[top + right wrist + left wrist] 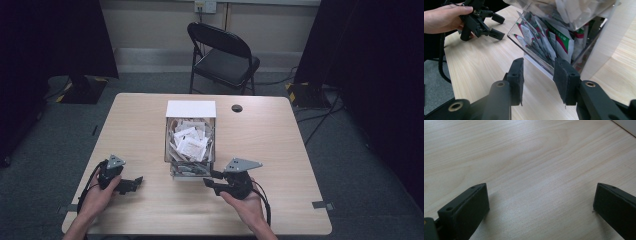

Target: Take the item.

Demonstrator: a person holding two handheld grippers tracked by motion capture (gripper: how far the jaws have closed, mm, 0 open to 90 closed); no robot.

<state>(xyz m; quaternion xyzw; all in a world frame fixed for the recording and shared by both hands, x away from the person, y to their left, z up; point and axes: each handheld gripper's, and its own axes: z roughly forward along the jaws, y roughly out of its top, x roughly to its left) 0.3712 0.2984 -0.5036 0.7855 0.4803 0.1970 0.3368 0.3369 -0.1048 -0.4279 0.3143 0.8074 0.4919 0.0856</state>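
Note:
A clear plastic box (190, 142) full of white paper packets (190, 141) stands in the middle of the wooden table (145, 120), with a white card at its back. My right gripper (210, 178) lies just off the box's near right corner, pointing left toward it, open with nothing between its fingers. In the right gripper view the box's clear wall (536, 53) and the green-and-white packets (560, 42) sit right beyond the fingertips (517, 75). My left gripper (136, 183) rests on the table at the near left, open wide over bare wood (536, 170).
A black folding chair (222, 55) stands behind the table. A round cable hole (237, 108) sits in the tabletop right of the box. Dark curtains flank the room. In the right gripper view a hand holds the left gripper (495, 26) beyond the box.

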